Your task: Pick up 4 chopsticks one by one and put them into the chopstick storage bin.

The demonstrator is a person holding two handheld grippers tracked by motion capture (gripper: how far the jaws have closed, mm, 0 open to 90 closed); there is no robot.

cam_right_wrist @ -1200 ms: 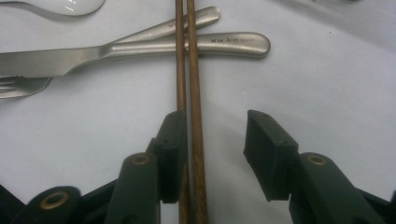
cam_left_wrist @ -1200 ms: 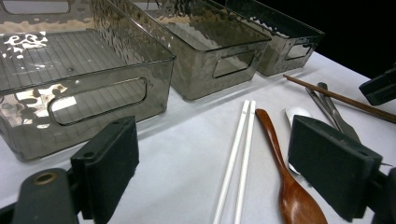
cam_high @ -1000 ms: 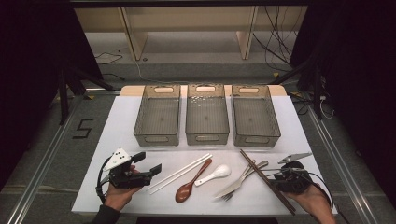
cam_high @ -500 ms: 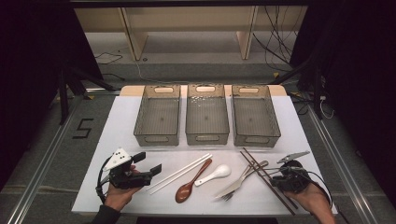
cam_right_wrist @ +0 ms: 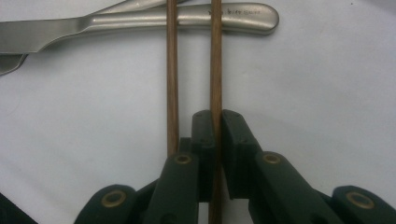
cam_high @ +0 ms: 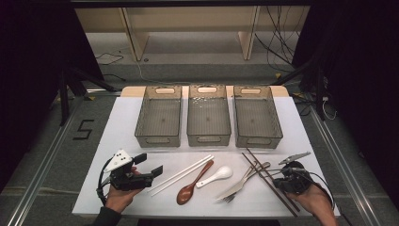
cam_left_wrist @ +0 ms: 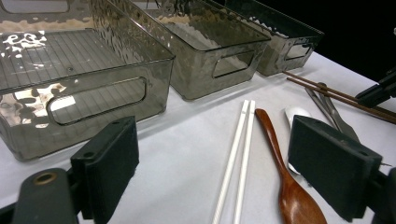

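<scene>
**Right gripper pinching one chopstick**

Pressed together on one brown chopstick (cam_right_wrist: 215, 60), right gripper (cam_right_wrist: 217, 121) low over the desk (cam_high: 117, 122) at near right; second chopstick (cam_right_wrist: 172, 74) just beside, seemingly outside the jaws. Both crossing the knife (cam_right_wrist: 140, 21) handle. Left gripper (cam_left_wrist: 224, 154) spread wide at near left, holding nothing, white chopsticks (cam_left_wrist: 238, 154) and wooden spoon (cam_left_wrist: 285, 186) ahead.

Bright overhead light, dark surroundings, glare on bins (cam_left_wrist: 84, 51)

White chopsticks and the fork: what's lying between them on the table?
In the high view, a brown wooden spoon and a white spoon lie between the white chopsticks and the fork.
</scene>
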